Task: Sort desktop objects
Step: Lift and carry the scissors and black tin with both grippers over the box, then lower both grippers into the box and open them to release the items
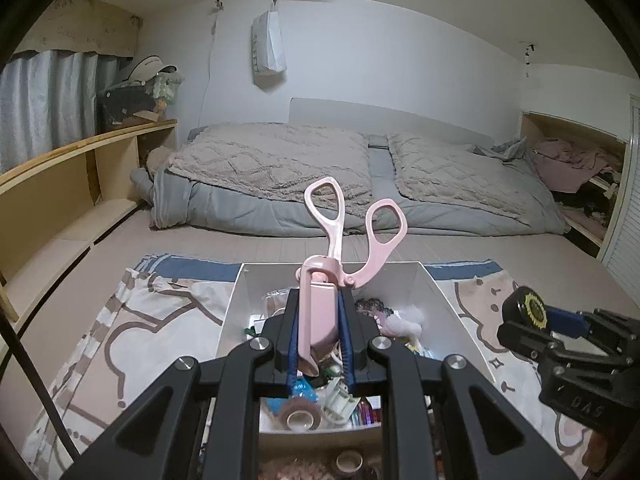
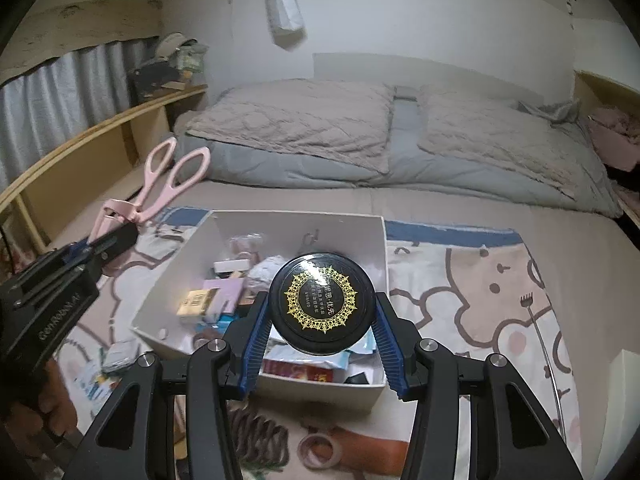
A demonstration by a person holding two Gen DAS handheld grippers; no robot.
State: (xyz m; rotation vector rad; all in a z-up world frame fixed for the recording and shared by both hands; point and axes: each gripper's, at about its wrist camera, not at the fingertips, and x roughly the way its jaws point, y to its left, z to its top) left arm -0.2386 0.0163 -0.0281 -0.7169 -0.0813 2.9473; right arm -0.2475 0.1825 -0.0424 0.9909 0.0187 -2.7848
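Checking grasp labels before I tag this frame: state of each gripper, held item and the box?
left gripper: shut on the pink eyelash curler
pink eyelash curler: held, handles up and spread apart
right gripper: shut on the round black compact
round black compact: lid closed, held by its rim above the box
white box: open-topped, full of small items
tape roll: lying flat on the mat in front of the box

A low bed [image 1: 360, 184] with grey-beige quilts lay against the white wall [image 1: 400, 60]. Left of the bed ran a wooden shelf [image 1: 72, 176] under grey curtains [image 1: 44, 100]; a white bag [image 1: 269, 48] hung above the bed.
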